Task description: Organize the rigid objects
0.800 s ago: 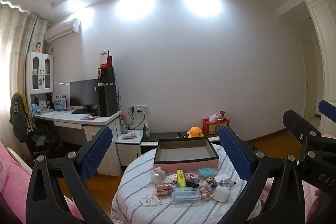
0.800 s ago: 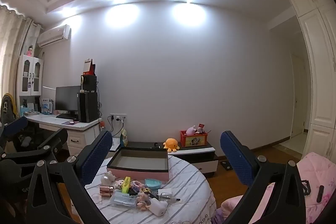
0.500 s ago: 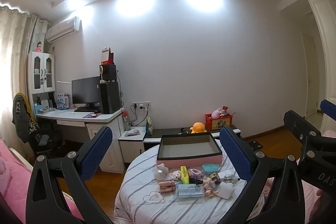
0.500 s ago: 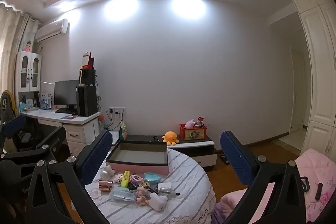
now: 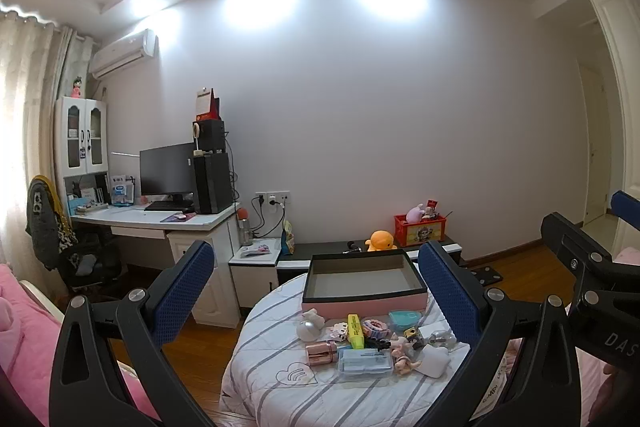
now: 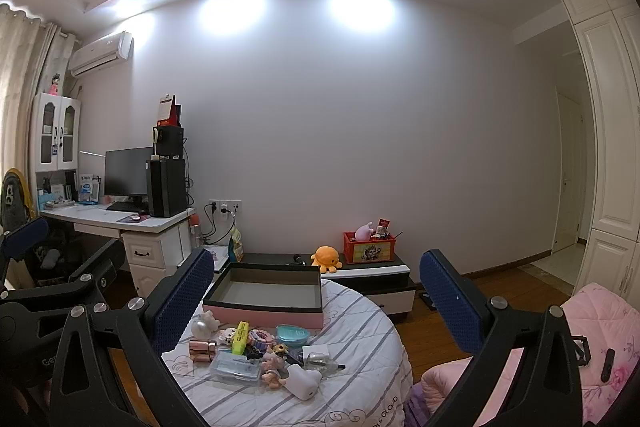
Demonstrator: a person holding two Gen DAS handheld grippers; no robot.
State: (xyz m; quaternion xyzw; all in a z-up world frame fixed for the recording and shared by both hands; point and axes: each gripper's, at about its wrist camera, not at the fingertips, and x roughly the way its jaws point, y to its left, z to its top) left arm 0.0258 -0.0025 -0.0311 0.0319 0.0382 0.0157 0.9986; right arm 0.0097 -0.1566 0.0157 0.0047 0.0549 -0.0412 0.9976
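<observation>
A round table with a striped white cloth (image 5: 264, 379) (image 6: 360, 387) holds an open pink box with a dark rim (image 5: 362, 283) (image 6: 264, 297). In front of the box lies a pile of small items: a yellow highlighter (image 5: 354, 331) (image 6: 240, 337), a rose-gold tube (image 5: 322, 352), a clear plastic case (image 5: 365, 363) (image 6: 236, 369), a teal lid (image 6: 293, 334) and a white pebble-shaped thing (image 6: 304, 381). My left gripper (image 5: 316, 295) is open and empty, well short of the table. My right gripper (image 6: 316, 299) is open and empty, also short of it.
A white desk (image 5: 160, 219) with a monitor and a black tower stands at the left wall. A low cabinet (image 6: 360, 267) behind the table bears an orange plush and a red crate. Pink bedding (image 6: 600, 327) lies at the right. Wooden floor surrounds the table.
Both views have tilted down a little, so the table and the box sit higher in frame and show more fully. Both grippers stay open.
</observation>
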